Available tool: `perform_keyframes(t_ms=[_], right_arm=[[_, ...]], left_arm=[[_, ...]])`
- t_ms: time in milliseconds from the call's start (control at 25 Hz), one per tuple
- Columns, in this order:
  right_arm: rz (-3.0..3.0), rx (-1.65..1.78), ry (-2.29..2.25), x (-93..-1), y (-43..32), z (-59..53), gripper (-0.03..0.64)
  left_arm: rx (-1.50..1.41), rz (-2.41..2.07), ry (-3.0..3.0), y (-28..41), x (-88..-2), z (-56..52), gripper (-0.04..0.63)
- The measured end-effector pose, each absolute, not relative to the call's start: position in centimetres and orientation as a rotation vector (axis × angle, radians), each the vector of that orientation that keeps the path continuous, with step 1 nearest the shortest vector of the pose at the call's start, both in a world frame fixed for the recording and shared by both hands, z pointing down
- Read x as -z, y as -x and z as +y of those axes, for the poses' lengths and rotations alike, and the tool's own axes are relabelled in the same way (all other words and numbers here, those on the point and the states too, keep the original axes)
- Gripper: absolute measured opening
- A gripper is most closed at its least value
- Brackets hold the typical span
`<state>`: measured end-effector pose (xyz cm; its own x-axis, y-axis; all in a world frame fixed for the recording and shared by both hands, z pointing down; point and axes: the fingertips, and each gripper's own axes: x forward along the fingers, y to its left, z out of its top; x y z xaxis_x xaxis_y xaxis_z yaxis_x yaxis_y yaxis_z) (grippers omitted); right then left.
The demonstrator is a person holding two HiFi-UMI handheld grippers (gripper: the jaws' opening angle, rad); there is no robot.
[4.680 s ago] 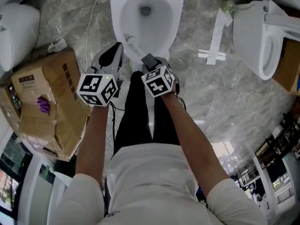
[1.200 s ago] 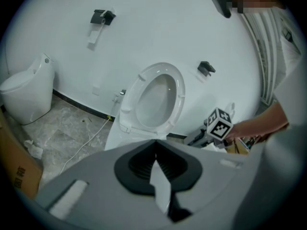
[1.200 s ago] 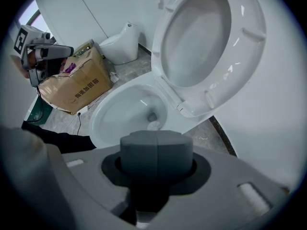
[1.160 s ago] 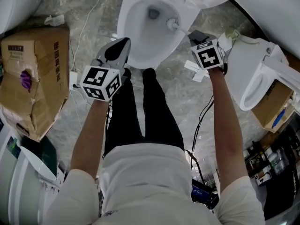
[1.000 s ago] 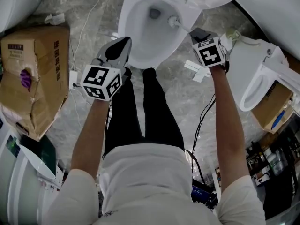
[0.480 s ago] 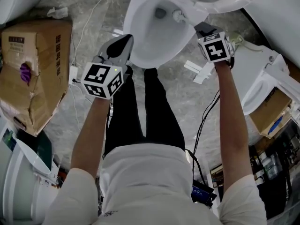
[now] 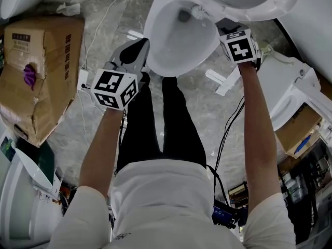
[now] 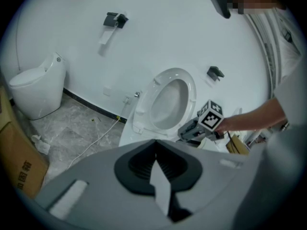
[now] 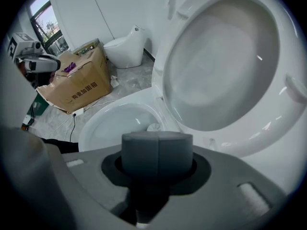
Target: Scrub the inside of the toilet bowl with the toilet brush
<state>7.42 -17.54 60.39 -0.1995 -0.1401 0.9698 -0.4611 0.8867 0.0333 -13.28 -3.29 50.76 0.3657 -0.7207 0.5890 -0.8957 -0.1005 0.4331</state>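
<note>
White ceramic forms the toilet bowl (image 7: 171, 45), which stands at the far centre of the head view on a grey marbled floor (image 7: 207, 113), with its lid (image 9: 225, 66) raised. The right claw (image 7: 224, 25) is positioned at the bowl's right rim. It is clenched on the handle of the toilet brush (image 7: 197, 12). In the right gripper view both jaws are pressed together around the handle. The white brush head shows just beyond them, inside the bowl. In the head view the brush head lies on the right inner wall, just beside the drain opening (image 7: 182, 15). The left claw (image 7: 136, 48) is held just beside the bowl's near-left rim, outside the bowl. Its jaws are closed against each other and grip no object. From the left gripper view the raised lid and the right claw with its marker cube appear beyond the jaws. A cardboard box (image 7: 41, 71) sits on the floor at the left, with a purple item (image 7: 28, 75) in a tear in its top. A white cable (image 7: 98, 30) runs across the floor between the box and the bowl. A second toilet (image 7: 290, 87) stands at the right.
</note>
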Motion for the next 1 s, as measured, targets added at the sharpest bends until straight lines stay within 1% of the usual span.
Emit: perform_keyframes(t_ms=[400,1000], right_arm=[[-1.809,-0.322,-0.454,-60.3,-2.7,-18.1,0.147],[-1.879,-0.385,-0.448,-60.7,2.6,-14.0,0.147]], left_arm=[[-0.289,-1.416,-1.851,15.0,-51.2,-2.6,-0.009],[-0.294,-1.412,-1.855,16.6,-51.1,-1.4,-0.009]])
